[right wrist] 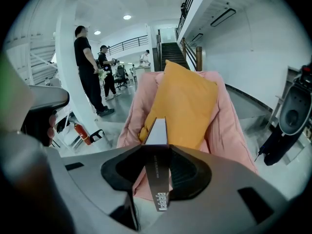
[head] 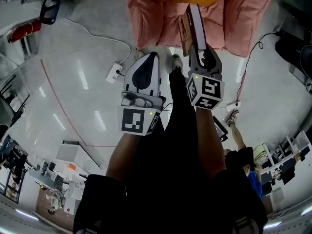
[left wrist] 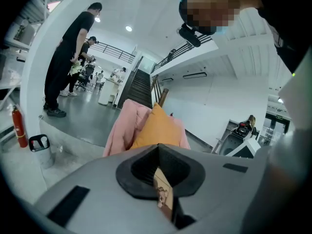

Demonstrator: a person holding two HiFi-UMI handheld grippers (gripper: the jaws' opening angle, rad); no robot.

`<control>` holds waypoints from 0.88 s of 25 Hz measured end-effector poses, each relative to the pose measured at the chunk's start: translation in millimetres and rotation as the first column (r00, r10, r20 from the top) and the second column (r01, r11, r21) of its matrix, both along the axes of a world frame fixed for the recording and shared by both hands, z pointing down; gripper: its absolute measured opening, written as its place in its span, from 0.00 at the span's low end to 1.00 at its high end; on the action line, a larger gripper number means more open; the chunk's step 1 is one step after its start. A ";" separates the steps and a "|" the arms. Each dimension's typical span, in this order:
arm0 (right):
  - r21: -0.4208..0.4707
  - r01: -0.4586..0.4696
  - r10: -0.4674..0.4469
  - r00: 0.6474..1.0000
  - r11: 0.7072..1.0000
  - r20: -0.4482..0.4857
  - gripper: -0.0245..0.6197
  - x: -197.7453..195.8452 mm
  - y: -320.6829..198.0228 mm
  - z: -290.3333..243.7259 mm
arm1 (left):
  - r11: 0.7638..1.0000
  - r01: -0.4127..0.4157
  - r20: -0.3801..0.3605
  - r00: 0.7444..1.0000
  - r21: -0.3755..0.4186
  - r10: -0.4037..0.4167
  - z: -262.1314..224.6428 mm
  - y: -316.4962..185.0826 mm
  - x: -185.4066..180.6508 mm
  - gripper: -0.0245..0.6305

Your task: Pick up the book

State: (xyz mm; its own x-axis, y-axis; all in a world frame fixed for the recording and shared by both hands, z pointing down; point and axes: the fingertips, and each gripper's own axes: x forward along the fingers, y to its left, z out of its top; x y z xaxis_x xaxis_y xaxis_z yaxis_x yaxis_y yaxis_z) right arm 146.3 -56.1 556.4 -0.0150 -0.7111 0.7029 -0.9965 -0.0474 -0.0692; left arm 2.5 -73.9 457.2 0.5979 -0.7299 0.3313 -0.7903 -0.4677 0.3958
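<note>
The right claw [right wrist: 157, 155] is being clamped on a thin book with a dark spine and white lettering [right wrist: 158, 177]: both jaws are being pressed against its covers, and the spine is being shown edge-on in the right gripper view. The book is being held up off the pale glossy floor [head: 73, 82], its far end being pointed at the orange square cushion [right wrist: 187, 106]. That cushion is being carried by a pink padded seat [head: 156, 18], which is standing on the floor at the top edge of the head view. A brownish cover is being shown on the book's left side there.

The left claw [left wrist: 158, 152] is being held just beside the right one, apart from the book. Its jaws are being kept close, with only a narrow slit between them. A thin tan printed sliver [left wrist: 162, 191] is being seen in that slit; whether it is being pinched cannot be told.

A white power strip with its cable [head: 114, 72] is lying on the floor left of the seat.
</note>
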 end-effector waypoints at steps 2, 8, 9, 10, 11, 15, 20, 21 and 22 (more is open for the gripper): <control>0.004 0.000 0.000 1.000 1.000 0.002 0.27 2.8 4.0 -11.6 | 1.000 0.003 0.005 1.000 0.016 -0.003 -13.8 1.6 2.7 0.05; 0.036 -0.006 0.006 1.000 0.999 0.007 0.27 17.5 13.5 -41.3 | 0.998 -0.002 0.015 1.000 0.065 0.001 -49.1 5.1 19.0 0.05; 0.042 -0.007 0.007 1.000 0.999 0.007 0.27 20.8 14.6 -45.8 | 0.997 -0.003 0.017 1.000 0.072 0.002 -54.3 5.7 22.6 0.05; 0.046 -0.008 0.008 1.000 0.999 0.007 0.27 23.9 16.0 -50.6 | 0.997 -0.006 0.020 1.000 0.078 0.004 -59.5 6.9 25.9 0.05; 0.050 -0.009 0.009 1.000 0.999 0.007 0.27 26.6 17.5 -55.6 | 0.997 -0.008 0.022 1.000 0.082 0.006 -64.8 8.4 28.7 0.05; 0.064 -0.014 0.014 1.000 0.998 0.005 0.27 33.6 22.6 -75.8 | 0.995 -0.008 0.022 1.000 0.097 0.006 -85.0 14.0 34.7 0.05; 0.090 -0.021 0.021 1.000 0.996 0.001 0.27 40.9 24.9 -100.9 | 0.994 -0.037 0.037 0.999 0.100 0.034 -107.1 18.5 45.4 0.05; 0.095 -0.019 0.020 1.000 0.995 -0.001 0.27 41.2 26.1 -105.9 | 0.993 -0.047 0.037 0.998 0.108 0.044 -112.6 20.7 47.7 0.05; 0.101 -0.016 0.017 1.000 0.995 -0.004 0.27 41.2 27.4 -111.1 | 0.992 -0.061 0.041 0.998 0.114 0.057 -117.0 23.9 49.5 0.05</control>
